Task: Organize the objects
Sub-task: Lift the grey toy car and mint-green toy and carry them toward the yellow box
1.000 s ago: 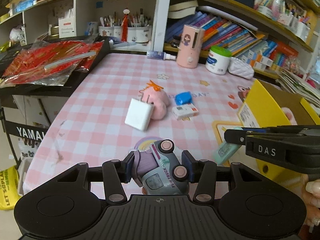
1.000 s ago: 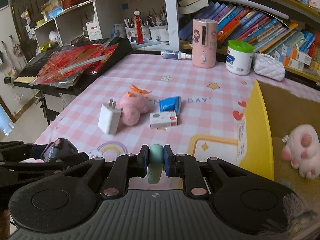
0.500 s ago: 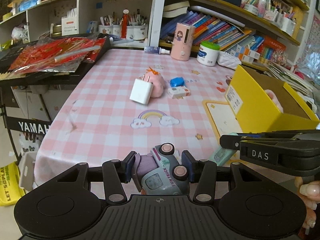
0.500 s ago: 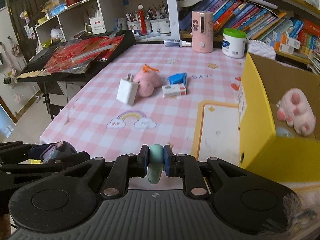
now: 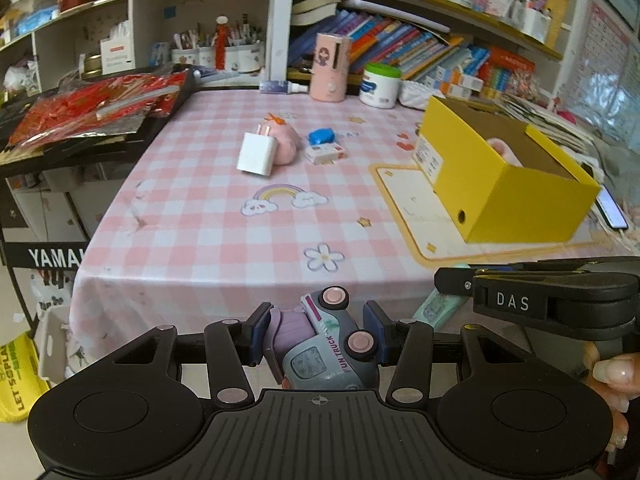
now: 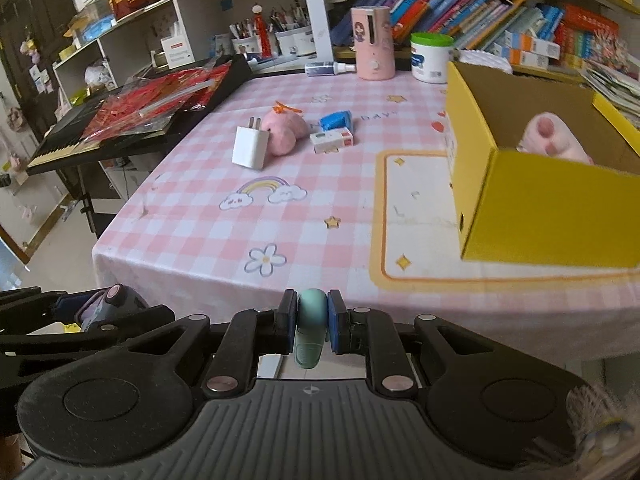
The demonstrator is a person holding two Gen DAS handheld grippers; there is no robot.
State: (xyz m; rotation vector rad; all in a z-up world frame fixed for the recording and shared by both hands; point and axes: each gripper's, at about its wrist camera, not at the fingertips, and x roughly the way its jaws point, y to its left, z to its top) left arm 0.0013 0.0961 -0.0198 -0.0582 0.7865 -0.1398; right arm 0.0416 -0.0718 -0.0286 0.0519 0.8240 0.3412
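While left tongs (image 5: 316, 336) clamp a toy truck (image 5: 328, 344), right tongs (image 6: 312, 320) pinch a mint case (image 6: 310, 328) (print hidden).

Both grippers (image 5: 316, 336) (image 6: 312, 322) matte black, ribbed base, blue pads, silver screw heads on linkages (white "DAS" lettering on right one's side); long glossy nails on hand (image 5: 612, 376).

On the table (image 5: 192, 216), mid-far: charger (image 5: 257, 154) leaning against plush (image 5: 289, 144), just left of it; wrapped packet (image 5: 321, 135) to the right, small carton (image 5: 325, 153) in front of that. Box (image 5: 520, 196) at the right edge, on a mat (image 5: 404, 208); inside, possibly a plush paw (image 6: 554, 138). Behind, along the shelves: humidifier (image 5: 330, 67), jar (image 5: 380, 85) to its right.
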